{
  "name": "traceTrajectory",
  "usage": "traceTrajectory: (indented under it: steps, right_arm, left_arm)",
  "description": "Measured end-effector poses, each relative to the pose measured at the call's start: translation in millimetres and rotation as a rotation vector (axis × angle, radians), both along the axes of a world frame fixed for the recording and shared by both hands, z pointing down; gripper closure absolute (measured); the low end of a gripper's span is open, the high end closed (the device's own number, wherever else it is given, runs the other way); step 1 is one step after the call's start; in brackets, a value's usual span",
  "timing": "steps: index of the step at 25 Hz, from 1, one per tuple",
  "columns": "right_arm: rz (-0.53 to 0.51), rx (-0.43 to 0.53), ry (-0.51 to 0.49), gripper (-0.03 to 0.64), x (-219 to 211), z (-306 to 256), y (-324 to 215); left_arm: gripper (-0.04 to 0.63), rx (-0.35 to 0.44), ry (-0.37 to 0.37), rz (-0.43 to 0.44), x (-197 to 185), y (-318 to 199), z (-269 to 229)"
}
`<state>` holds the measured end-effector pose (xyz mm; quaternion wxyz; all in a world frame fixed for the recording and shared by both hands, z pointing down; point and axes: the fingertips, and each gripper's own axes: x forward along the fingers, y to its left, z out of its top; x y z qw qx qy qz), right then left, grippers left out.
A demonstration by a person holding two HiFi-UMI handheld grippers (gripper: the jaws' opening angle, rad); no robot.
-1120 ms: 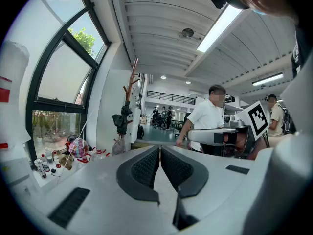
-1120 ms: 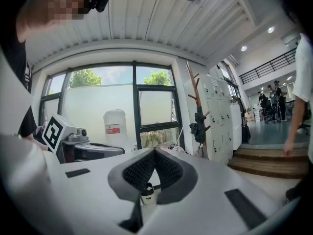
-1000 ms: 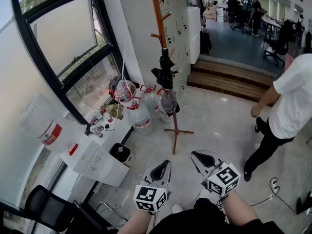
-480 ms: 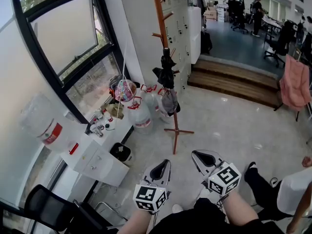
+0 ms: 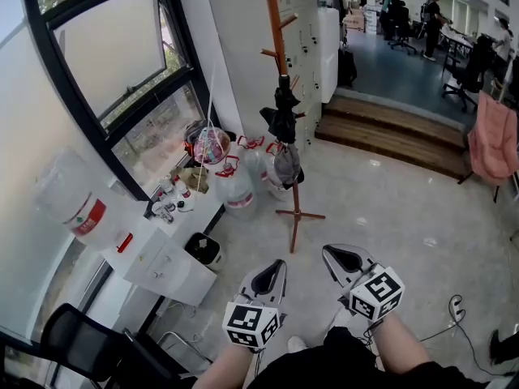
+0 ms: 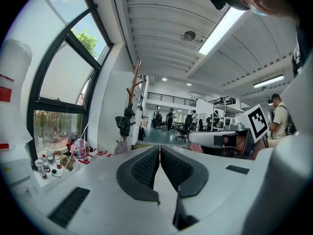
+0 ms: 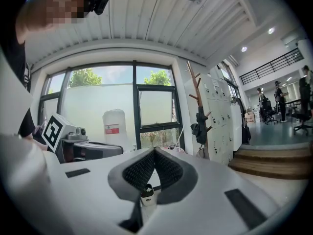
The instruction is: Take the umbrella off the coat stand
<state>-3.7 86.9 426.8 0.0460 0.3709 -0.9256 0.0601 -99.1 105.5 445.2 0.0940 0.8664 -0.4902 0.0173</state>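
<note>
One black folded umbrella point(image 5: 283, 116) on wooden coat stand point(image 5: 274, 23), top cut off; left gripper point(image 5: 280, 266), right gripper point(image 5: 328, 251): ridged jaws pressed together, empty.

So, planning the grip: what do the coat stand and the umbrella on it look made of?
Coat stand: apparently wood, reddish-brown and smooth, perhaps varnished, with angled pegs. Umbrella: black matt fabric, hanging in limp folds, probably synthetic; its handle cannot be made out.
</note>
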Motion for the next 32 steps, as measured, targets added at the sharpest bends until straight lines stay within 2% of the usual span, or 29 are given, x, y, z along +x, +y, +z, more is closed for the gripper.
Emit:
traceTrajectory:
  steps: [14,32]
  right_arm:
    - [-0.01,0.006,-0.005,0.563,-8.9,-0.2,-22.2]
    - [-0.069,0.034,0.001,0.563,3.8,-12.7,-121.2]
  left_arm:
    - [0.571,-0.007,0.001,-0.023,-13.0,-15.7,4.6]
    - [0.571,-0.008,0.004,-0.08,1.3,-101.8,0.1]
